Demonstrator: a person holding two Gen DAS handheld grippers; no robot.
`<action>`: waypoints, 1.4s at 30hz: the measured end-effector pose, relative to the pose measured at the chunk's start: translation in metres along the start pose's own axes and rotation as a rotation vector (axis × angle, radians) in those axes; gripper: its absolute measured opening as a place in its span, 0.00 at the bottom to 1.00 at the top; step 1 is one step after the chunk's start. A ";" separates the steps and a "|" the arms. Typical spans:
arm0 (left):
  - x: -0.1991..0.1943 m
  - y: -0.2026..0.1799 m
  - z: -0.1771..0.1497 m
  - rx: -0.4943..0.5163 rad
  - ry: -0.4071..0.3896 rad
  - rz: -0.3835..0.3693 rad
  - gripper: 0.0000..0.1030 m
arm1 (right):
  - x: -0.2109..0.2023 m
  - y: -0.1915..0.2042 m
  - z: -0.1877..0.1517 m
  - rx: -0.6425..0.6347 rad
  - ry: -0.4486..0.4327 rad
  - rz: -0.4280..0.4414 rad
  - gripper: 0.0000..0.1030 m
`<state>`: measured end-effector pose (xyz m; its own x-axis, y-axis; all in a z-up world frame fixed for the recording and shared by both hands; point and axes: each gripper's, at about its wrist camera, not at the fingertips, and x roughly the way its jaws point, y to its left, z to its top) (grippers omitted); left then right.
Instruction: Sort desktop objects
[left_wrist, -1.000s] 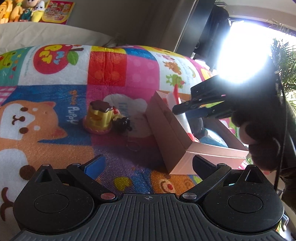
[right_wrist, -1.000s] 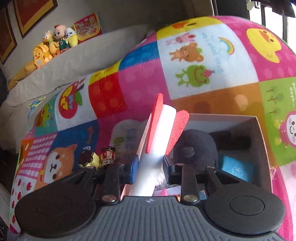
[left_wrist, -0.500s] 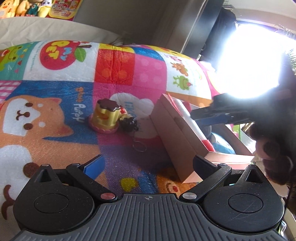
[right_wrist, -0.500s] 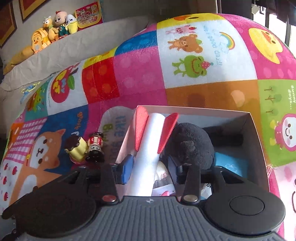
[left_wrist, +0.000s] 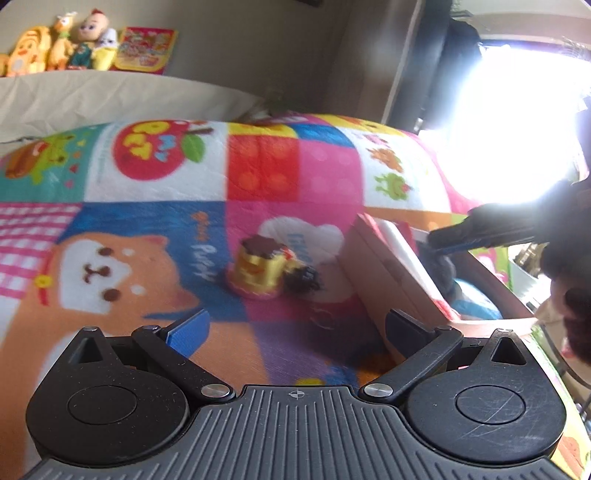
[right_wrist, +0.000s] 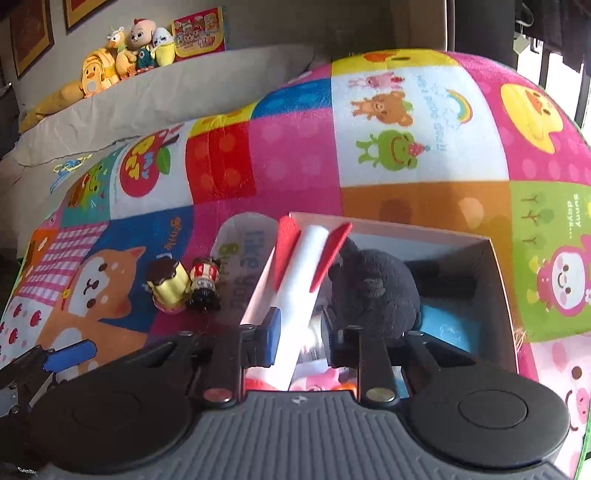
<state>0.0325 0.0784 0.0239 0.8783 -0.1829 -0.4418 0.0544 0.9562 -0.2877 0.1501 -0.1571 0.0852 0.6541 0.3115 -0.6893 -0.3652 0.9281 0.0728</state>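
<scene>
- Black and ribbed, the right gripper tilts down over the near end of an open cardboard box. Its jaws have just been closing, and a white toy rocket with red fins lies between the blue pads, which look pressed on its body.
- From the left wrist view, that gripper enters at 3 o'clock as a dark shape against the window glare, its tips over the box.
- The rocket leans on the box's left wall, fins up toward 12 o'clock at the far rim.
- Beside it in the box sit a black plush toy and a blue item; pink and white things lie under the gripper, too hidden to name.
- The left gripper hangs low over a patchwork play mat, jaws wide apart with nothing between them.
- At 12 o'clock from its open jaws stand a yellow pudding toy and, touching it on the right, a small dark figure; both rest on the mat just left of the box.
- Plush toys line a pale ledge at 11 o'clock, well apart from everything else.
</scene>
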 end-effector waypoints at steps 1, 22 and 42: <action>0.001 0.005 0.001 -0.017 -0.004 0.020 1.00 | -0.002 0.001 0.006 0.006 -0.023 -0.004 0.23; -0.003 0.024 -0.007 -0.033 -0.028 0.016 1.00 | 0.139 0.089 0.045 0.021 0.336 0.100 0.29; 0.006 0.018 -0.008 -0.007 0.022 0.083 1.00 | -0.058 0.008 -0.105 -0.001 0.175 0.201 0.39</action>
<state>0.0350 0.0927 0.0094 0.8691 -0.1080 -0.4828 -0.0215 0.9667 -0.2550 0.0395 -0.1894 0.0498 0.4441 0.4498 -0.7749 -0.4770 0.8508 0.2205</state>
